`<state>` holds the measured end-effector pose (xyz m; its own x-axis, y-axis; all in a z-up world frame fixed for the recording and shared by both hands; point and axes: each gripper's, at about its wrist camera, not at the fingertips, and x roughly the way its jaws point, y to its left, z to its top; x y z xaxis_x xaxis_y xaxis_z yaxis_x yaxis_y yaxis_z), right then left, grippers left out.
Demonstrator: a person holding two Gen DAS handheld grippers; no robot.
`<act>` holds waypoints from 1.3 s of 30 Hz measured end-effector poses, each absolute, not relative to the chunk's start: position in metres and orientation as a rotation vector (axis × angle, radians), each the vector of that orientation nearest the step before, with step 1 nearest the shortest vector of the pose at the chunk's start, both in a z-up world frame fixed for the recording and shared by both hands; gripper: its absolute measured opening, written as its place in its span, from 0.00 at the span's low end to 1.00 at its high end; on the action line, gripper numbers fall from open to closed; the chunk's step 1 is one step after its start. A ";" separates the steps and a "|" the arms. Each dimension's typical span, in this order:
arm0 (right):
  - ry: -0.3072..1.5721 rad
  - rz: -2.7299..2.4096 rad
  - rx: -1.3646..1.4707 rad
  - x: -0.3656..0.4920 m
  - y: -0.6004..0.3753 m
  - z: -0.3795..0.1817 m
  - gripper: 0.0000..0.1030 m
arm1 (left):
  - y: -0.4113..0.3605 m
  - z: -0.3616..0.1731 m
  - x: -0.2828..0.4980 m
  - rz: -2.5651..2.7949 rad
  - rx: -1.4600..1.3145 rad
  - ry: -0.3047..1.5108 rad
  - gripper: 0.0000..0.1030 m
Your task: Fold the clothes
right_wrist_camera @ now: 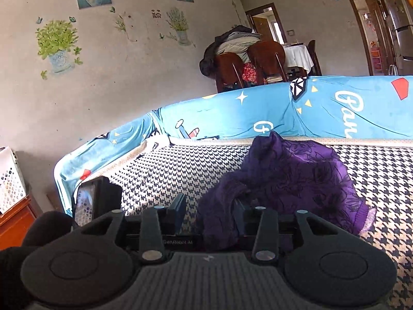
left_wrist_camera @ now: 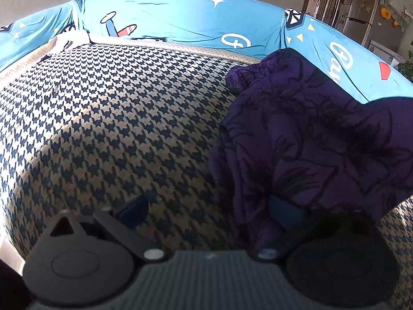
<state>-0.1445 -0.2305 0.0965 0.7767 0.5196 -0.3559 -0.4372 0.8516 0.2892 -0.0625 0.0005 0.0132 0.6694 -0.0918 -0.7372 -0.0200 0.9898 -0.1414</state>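
- Left gripper [left_wrist_camera: 206,211]: fingers spread wide, grasping nothing; purple cloth [left_wrist_camera: 304,134] drapes over its right finger.
- Cloth [right_wrist_camera: 291,178] lies bunched on the houndstooth seat [right_wrist_camera: 180,165], unfolded, near the blue backrest [right_wrist_camera: 258,113].
- Right gripper [right_wrist_camera: 210,214]: released, cloth edge between its fingers.
- Judgement: gathering step; next, clamping an edge and spreading it flat.

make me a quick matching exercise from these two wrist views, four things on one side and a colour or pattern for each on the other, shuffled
Things:
1. garment
2. sofa seat cover
3. sofa back cover
4. chairs

Colour or pattern:
a. light blue with cartoon prints
b. dark brown wood
c. purple with dark line drawing
d. navy and cream houndstooth

Pairs: 1-c, 2-d, 3-a, 4-b
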 end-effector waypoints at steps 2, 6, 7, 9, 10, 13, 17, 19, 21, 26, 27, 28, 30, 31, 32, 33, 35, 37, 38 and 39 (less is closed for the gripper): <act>0.442 0.531 0.198 -0.140 -0.230 0.102 0.47 | 0.001 0.013 -0.062 -0.043 -0.150 0.840 1.00; 0.454 0.557 0.186 -0.124 -0.228 0.113 0.48 | 0.003 0.012 -0.062 -0.048 -0.168 0.847 1.00; 0.453 0.562 0.184 -0.121 -0.227 0.116 0.48 | 0.004 0.012 -0.062 -0.049 -0.171 0.847 1.00; 0.454 0.564 0.180 -0.116 -0.227 0.123 0.48 | 0.004 0.012 -0.062 -0.049 -0.175 0.848 1.00; 0.468 0.549 0.169 -0.112 -0.226 0.125 0.48 | 0.004 0.012 -0.062 -0.049 -0.176 0.848 1.00; 0.532 0.475 0.092 -0.100 -0.221 0.127 0.48 | 0.004 0.012 -0.061 -0.049 -0.179 0.853 1.00; 0.627 0.455 0.052 -0.100 -0.224 0.120 0.51 | 0.006 0.011 -0.058 -0.049 -0.207 0.870 1.00; 0.677 0.444 0.035 -0.103 -0.227 0.114 0.52 | 0.008 0.011 -0.057 -0.048 -0.219 0.877 1.00; 0.693 0.424 0.009 -0.106 -0.228 0.115 0.52 | 0.007 0.011 -0.057 -0.046 -0.222 0.878 1.00; 0.656 0.400 -0.021 -0.104 -0.225 0.134 0.52 | 0.004 0.012 -0.058 -0.040 -0.208 0.872 1.00; 0.648 0.395 -0.027 -0.104 -0.224 0.138 0.53 | 0.004 0.012 -0.058 -0.038 -0.208 0.872 1.00; 0.641 0.390 -0.033 -0.103 -0.224 0.142 0.54 | 0.004 0.012 -0.058 -0.037 -0.206 0.872 1.00; 0.626 0.381 -0.045 -0.102 -0.222 0.150 0.70 | 0.003 0.012 -0.059 -0.034 -0.201 0.869 1.00; 0.618 0.376 -0.050 -0.102 -0.222 0.153 0.72 | 0.003 0.012 -0.059 -0.032 -0.199 0.868 1.00; 0.611 0.371 -0.056 -0.101 -0.221 0.157 0.73 | 0.003 0.012 -0.059 -0.031 -0.197 0.868 1.00; 0.603 0.366 -0.062 -0.101 -0.220 0.161 0.73 | 0.003 0.012 -0.059 -0.031 -0.196 0.867 1.00; 0.620 0.369 -0.058 -0.078 -0.210 0.150 0.73 | 0.003 0.012 -0.060 -0.032 -0.195 0.867 1.00; 0.639 0.374 -0.053 -0.054 -0.200 0.136 0.72 | 0.004 0.012 -0.060 -0.035 -0.196 0.869 1.00; 0.645 0.374 -0.046 -0.044 -0.196 0.130 0.72 | 0.005 0.012 -0.060 -0.035 -0.196 0.870 1.00; 0.652 0.373 -0.044 -0.033 -0.191 0.122 0.72 | 0.005 0.012 -0.060 -0.036 -0.194 0.871 1.00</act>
